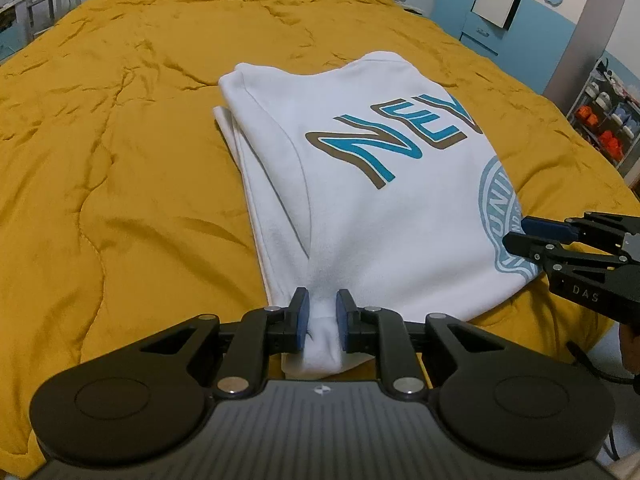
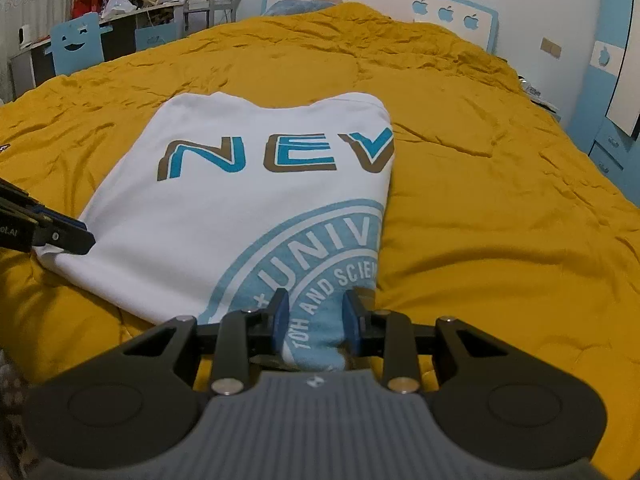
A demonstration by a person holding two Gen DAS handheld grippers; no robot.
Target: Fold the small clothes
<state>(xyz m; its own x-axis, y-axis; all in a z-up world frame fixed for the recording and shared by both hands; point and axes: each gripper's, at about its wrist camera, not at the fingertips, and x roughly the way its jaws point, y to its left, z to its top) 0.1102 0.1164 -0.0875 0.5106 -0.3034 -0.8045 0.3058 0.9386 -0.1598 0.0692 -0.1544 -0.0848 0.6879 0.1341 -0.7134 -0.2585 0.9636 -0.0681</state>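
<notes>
**Both grippers clamped on near edge of folded shirt**

Bed (image 1: 120,120): mustard quilt, wrinkled, fills most of both views. Far end: blue-and-white headboard (image 2: 452,12) with three apple cutouts. Left of it in the right wrist view: blue chair (image 2: 76,42) with a smiley face cut in the back, next to a cluttered desk. Right side of the left wrist view: shelf rack (image 1: 604,120) with orange and white items, too small to identify.

Shirt (image 1: 380,200): white, lying folded in the middle of the bed, sleeve side tucked under along the left edge. Near edge is raised off the quilt where the grippers hold it; the far end lies flat.

Print on shirt:
- "NEV" (image 2: 276,154) in big blue letters with brown shadow, cut off at the right fold.
- Below it a pale blue round seal (image 2: 312,264), readable bits: "UNIV", "AND SCIE", "TOH". Rest is folded away.

Left gripper (image 1: 322,316): pads pinched on a bunched white fold at the near left corner. Cloth is squeezed narrow between them. Grasping the shirt.

Right gripper (image 2: 316,320): pads on either side of the near right corner, on the seal print. Cloth fills the gap and bunches behind the pads. Grasping the shirt.

Markings: "DAS" on the right gripper body in the left wrist view; "ot.AI" on the left gripper in the right wrist view, start cut off.
</notes>
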